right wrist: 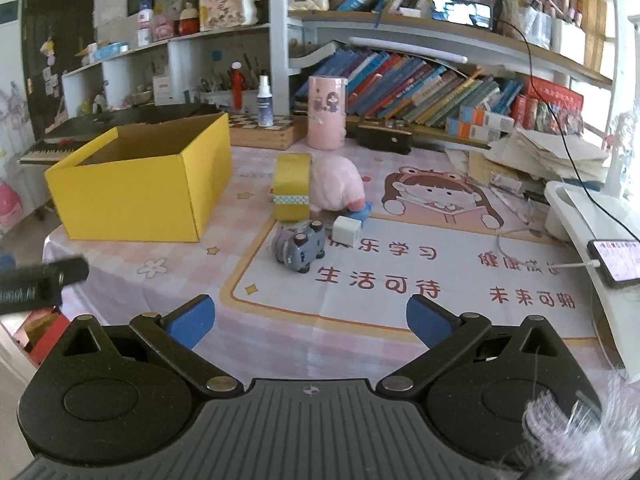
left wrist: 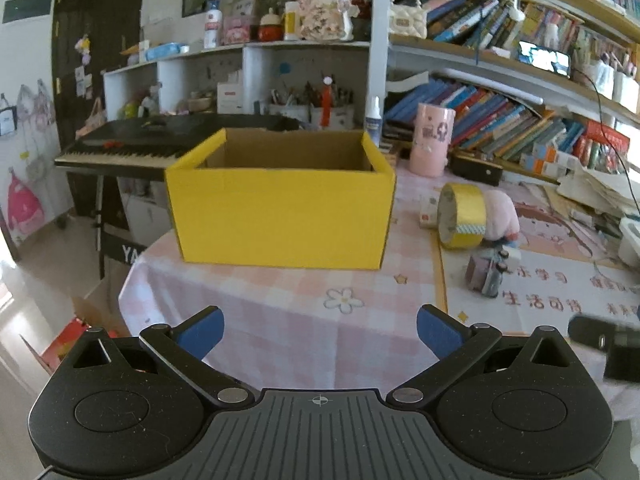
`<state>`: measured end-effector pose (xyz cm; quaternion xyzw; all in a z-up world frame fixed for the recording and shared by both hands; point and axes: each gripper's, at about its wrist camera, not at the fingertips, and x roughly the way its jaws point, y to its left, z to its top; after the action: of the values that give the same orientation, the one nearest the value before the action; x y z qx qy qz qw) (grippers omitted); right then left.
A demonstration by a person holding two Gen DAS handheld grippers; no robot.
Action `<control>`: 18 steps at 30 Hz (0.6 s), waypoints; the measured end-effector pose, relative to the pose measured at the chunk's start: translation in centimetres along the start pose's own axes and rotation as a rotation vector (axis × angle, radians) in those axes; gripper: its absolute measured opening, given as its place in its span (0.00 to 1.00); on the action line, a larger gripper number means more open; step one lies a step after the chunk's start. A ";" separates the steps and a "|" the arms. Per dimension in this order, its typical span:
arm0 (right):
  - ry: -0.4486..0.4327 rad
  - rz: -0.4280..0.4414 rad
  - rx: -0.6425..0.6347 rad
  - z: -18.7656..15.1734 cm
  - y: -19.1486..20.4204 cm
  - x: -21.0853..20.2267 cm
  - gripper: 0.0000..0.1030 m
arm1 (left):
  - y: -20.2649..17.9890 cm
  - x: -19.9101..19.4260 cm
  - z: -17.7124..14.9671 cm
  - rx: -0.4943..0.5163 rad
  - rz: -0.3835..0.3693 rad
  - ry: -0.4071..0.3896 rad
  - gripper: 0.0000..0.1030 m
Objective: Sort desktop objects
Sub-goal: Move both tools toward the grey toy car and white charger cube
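Note:
An open yellow cardboard box [left wrist: 280, 216] stands on the pink checked tablecloth; it also shows at the left in the right wrist view [right wrist: 136, 196]. To its right lie a gold tape roll [right wrist: 292, 186], a pink plush toy [right wrist: 338, 184], a grey toy car [right wrist: 300, 246] and a small white cube [right wrist: 347, 230]. The tape roll [left wrist: 460, 216], plush [left wrist: 502, 214] and car [left wrist: 486, 274] also show in the left wrist view. My left gripper [left wrist: 320, 336] is open and empty, in front of the box. My right gripper [right wrist: 312, 320] is open and empty, short of the toy car.
A pink cylinder [right wrist: 326, 112], a spray bottle [right wrist: 264, 102] and a black case [right wrist: 384, 140] stand behind the objects. Bookshelves line the back. A paper stack [right wrist: 548, 156] and a phone [right wrist: 616, 260] on a white stand are at the right. A keyboard [left wrist: 132, 148] stands beyond the table's left edge.

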<state>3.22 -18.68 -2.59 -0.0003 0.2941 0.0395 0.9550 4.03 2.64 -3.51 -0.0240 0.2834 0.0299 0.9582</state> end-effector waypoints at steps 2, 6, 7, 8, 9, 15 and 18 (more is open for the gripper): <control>0.010 -0.015 0.035 0.1 -0.3 0.2 1.00 | -0.2 0.5 -0.2 0.014 -0.012 0.027 1.00; 0.004 -0.030 0.016 -0.5 0.1 0.4 1.00 | -0.5 0.9 -0.4 0.004 -0.054 0.052 1.00; 0.002 -0.036 0.001 -0.6 0.2 0.4 1.00 | -0.6 1.0 -0.4 0.000 -0.058 0.056 1.00; 0.004 -0.034 -0.011 -0.7 0.2 0.5 1.00 | -0.6 1.0 -0.4 -0.003 -0.063 0.059 1.00; 0.010 -0.026 -0.011 -0.8 0.2 0.6 1.00 | -0.7 1.0 -0.4 -0.004 -0.063 0.059 1.00; 0.043 0.011 0.026 -1.1 -0.3 1.5 1.00 | -1.6 1.2 -0.4 -0.020 0.027 0.034 1.00; 0.048 0.034 0.040 -0.8 -0.6 2.1 1.00 | -2.3 1.5 -0.1 -0.017 0.043 0.036 1.00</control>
<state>4.59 -19.16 -4.44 0.0226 0.3176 0.0497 0.9466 5.42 0.44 -4.34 -0.0265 0.3009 0.0525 0.9518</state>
